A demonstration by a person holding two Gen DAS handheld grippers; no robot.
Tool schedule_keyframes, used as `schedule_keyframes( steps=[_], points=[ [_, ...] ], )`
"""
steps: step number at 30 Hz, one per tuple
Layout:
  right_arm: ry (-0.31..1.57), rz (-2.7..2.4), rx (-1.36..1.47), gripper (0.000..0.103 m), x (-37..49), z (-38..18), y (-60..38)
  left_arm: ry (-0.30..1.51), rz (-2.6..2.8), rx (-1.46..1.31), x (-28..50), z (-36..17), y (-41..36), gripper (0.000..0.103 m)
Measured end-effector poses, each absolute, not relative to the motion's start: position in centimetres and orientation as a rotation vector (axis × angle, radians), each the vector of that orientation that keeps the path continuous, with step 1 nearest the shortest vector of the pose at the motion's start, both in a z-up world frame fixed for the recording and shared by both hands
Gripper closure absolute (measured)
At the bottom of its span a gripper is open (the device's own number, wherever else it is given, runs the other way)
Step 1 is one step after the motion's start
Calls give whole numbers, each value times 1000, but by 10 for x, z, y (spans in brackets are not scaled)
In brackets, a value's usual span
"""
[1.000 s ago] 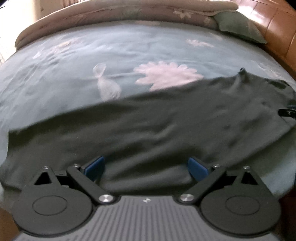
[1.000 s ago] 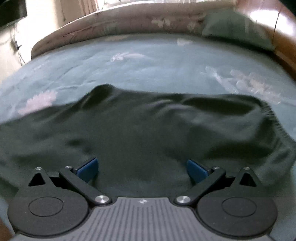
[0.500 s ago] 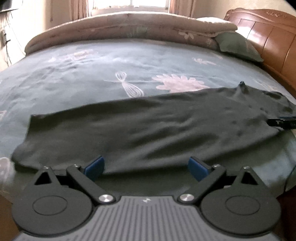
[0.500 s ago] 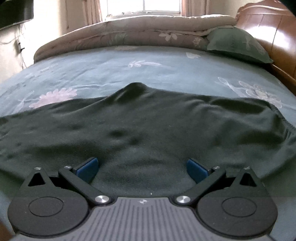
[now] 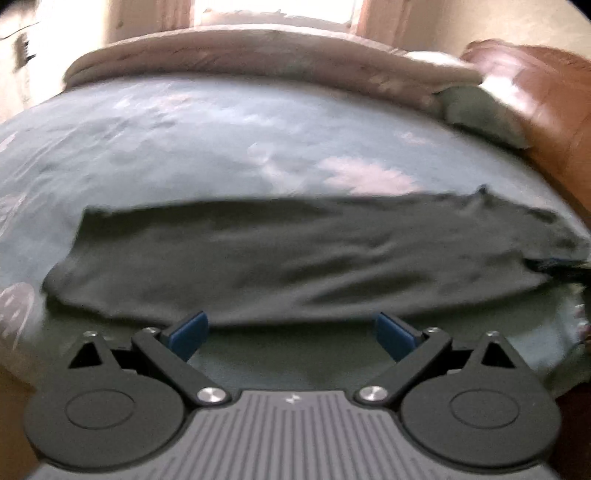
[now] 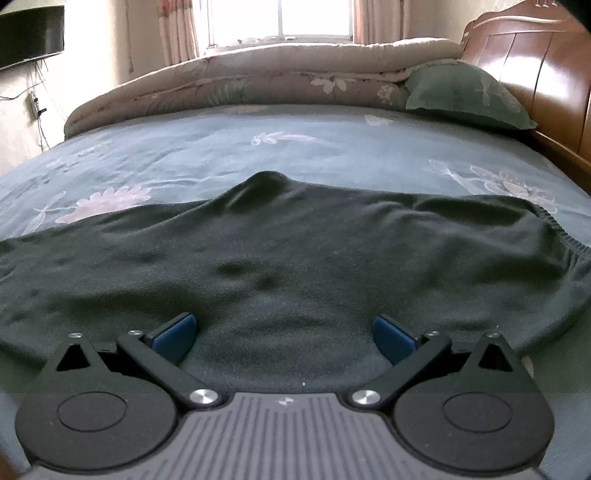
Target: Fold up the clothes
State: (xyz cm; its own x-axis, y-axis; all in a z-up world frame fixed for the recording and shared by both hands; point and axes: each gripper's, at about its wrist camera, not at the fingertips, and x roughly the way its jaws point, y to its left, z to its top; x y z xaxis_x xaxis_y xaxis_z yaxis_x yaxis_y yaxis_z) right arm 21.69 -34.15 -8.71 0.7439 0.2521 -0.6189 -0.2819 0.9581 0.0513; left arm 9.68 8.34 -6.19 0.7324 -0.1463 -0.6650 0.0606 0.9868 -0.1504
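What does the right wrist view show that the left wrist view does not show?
Only the right wrist view shows the window, the dark screen on the wall, the ribbed elastic edge of the dark garment, and the open right gripper over the cloth.

Only the left wrist view, which is blurred, shows the garment's left end and the open left gripper at its near edge.

Both show the garment, the floral bedsheet, folded quilt, green pillow and wooden headboard.

Matt dark knit garment (image 6: pixel 295 266)

No text, label or number can be read anywhere.
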Motion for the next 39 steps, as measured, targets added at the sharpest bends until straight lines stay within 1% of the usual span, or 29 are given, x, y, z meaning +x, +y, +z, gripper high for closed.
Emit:
schedule_keyframes(
  steps=[4, 9, 13, 18, 22, 35, 39],
  points=[
    [662, 293, -44, 0, 216, -88, -342, 671, -186, -126, 113, -57, 64, 6],
    [650, 296, -41, 0, 214, -88, -343, 733, -219, -164, 116, -81, 48, 6],
    [642, 302, -36, 0, 214, -89, -344, 714, -245, -164, 105, -72, 40, 5],
    [638, 301, -36, 0, 213, -89, -344, 653, -297, -150, 138, -59, 22, 5],
    [635, 300, -37, 0, 212, -89, -344, 705, -318, -180, 169, -73, 10, 5],
    [644, 294, -54, 0, 212, -86, -340, 811, -237, -147, 199, -57, 32, 5],
    [633, 312, -70, 0, 209, -68, -334, 856, -222, -110, 194, -55, 43, 5]
  ],
)
